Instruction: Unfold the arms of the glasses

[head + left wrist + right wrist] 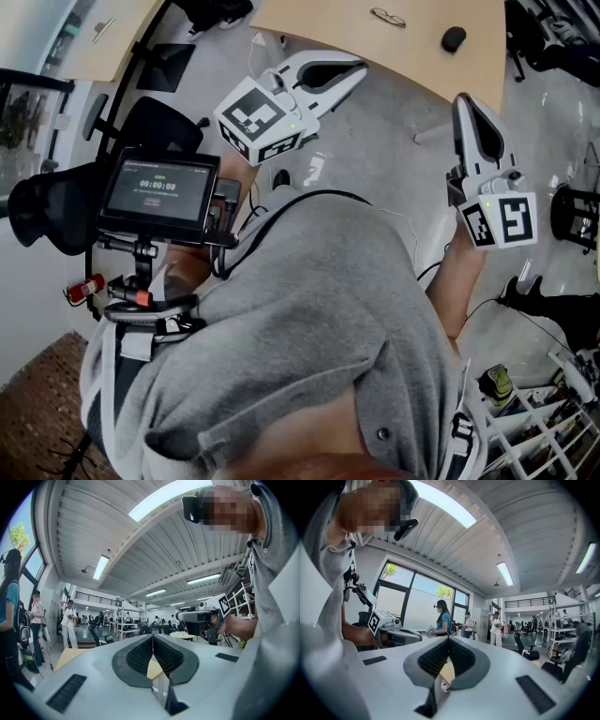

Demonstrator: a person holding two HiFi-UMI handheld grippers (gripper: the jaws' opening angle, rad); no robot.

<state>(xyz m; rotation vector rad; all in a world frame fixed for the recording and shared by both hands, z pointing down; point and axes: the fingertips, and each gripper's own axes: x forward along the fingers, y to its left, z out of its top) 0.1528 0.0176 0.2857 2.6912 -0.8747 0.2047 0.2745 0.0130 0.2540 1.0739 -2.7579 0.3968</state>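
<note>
We record the thin-rimmed dark glasses lying on the tan wooden table at the top centre of the head view, near a black oval mouse; they are too small to tell whether the arms are folded. The white left gripper sits lower left of them and the white right gripper lower right, both well apart from them. In each gripper view the ribbed black pads meet at their tips, clamping nothing.
</note>
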